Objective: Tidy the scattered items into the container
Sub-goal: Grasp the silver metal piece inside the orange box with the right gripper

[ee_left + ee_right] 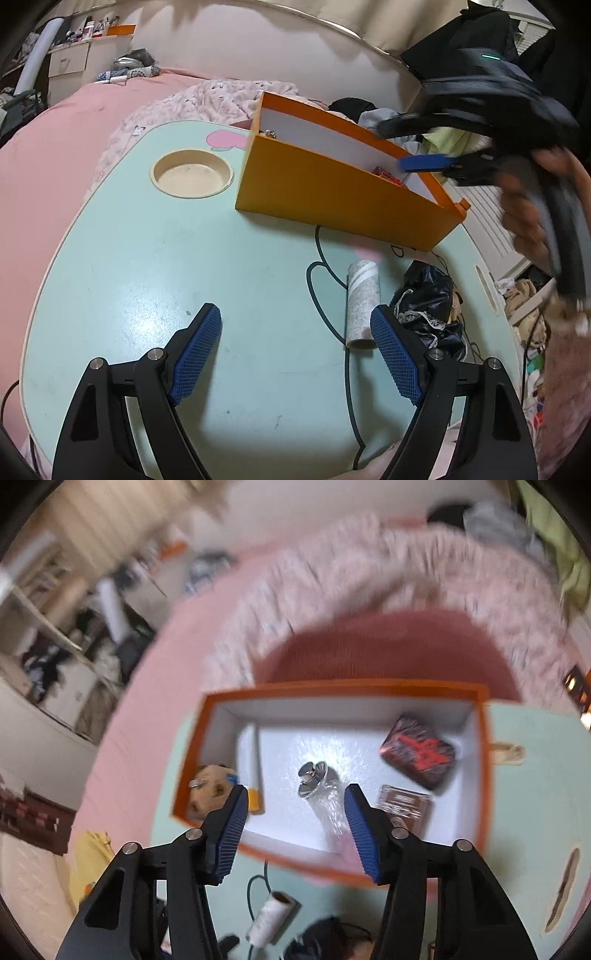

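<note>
While lying flat, grey-speckled white-striped cardboard tube (362,304), open ends

Pale cream wall (229,48) behind wide bed with pink sheet (66,133) and rumpled floral pink quilt (192,99). White drawer unit (68,59) at far left, cluttered top. Mint-green lap table with round cream cup recess (192,175) resting on bed. White slatted panel (484,214) at right. Soft indoor light.
</note>
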The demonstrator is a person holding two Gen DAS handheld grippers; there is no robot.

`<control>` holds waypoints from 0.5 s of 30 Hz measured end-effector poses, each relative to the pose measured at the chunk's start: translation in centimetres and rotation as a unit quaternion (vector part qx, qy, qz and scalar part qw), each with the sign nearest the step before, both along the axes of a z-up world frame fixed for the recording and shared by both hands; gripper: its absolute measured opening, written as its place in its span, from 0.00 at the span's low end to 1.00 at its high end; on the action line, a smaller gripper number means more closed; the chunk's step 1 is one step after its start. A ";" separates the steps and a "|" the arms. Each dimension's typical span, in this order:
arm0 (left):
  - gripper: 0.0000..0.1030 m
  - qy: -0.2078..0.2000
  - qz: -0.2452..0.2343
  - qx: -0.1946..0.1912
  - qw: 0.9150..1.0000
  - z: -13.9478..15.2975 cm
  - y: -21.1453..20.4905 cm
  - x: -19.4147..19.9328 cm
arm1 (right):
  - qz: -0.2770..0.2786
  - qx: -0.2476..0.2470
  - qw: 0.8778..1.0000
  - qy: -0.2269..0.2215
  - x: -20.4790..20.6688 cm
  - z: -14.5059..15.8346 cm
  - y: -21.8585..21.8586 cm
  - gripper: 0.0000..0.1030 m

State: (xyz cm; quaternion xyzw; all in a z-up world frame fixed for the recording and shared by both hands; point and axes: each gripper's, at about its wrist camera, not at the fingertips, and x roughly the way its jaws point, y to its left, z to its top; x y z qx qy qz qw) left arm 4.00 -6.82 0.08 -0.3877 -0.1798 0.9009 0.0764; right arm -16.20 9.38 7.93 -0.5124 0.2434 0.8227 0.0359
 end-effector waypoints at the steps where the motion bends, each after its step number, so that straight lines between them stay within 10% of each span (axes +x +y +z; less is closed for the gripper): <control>1: 0.81 0.000 0.000 -0.001 1.000 0.0 0.0 0.0 | -0.004 -0.003 1.000 -0.018 -1.0 -0.9 0.2 0.51; 15: 0.81 0.001 -0.002 0.003 1.000 0.1 -0.2 0.2 | 0.010 0.055 0.996 -0.070 -3.2 -3.4 -0.4 0.23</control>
